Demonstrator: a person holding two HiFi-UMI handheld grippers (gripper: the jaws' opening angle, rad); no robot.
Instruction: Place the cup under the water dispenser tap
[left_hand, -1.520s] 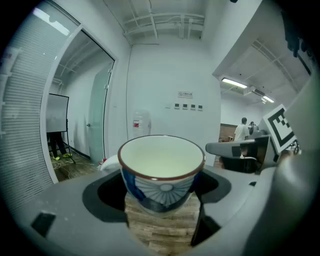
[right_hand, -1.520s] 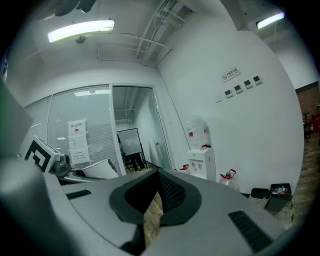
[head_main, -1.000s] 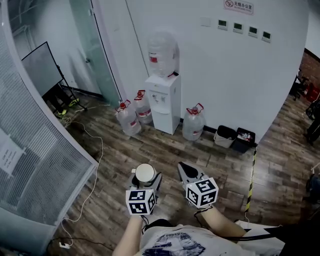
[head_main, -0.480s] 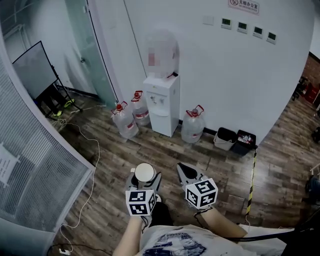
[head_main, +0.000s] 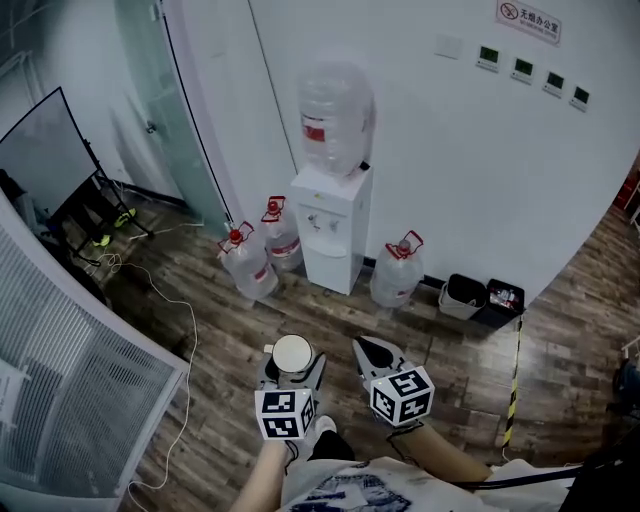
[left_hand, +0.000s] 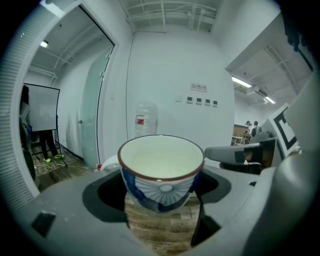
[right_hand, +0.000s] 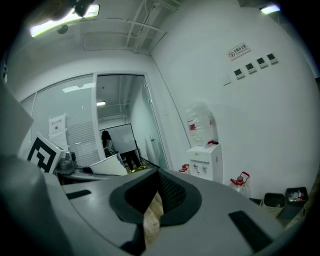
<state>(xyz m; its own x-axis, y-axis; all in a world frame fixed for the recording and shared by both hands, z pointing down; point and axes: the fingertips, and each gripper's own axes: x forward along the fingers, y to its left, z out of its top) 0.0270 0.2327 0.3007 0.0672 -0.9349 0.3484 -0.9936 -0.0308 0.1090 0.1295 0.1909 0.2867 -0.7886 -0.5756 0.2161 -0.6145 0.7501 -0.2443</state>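
1. Left gripper: jaws apart and closed on the sides of one cup. The cup stands upright, white inside, with a blue pattern outside.
2. Right gripper: jaws nearly together with only a thin slit between them, holding nothing.
3. Both grippers hang side by side over the wood floor, well apart from the dispenser.
4. Far, at the wall: one dispenser with one bottle on top.
5. Spare bottles on the floor: three, with two left of the dispenser and one right of it.
6. Bins: two, further right.
7. Wall panels: four.

Compared with the earlier frame, the dispenser shows larger and nearer. The cup remains gripped, and the spacing of the grippers is unchanged.
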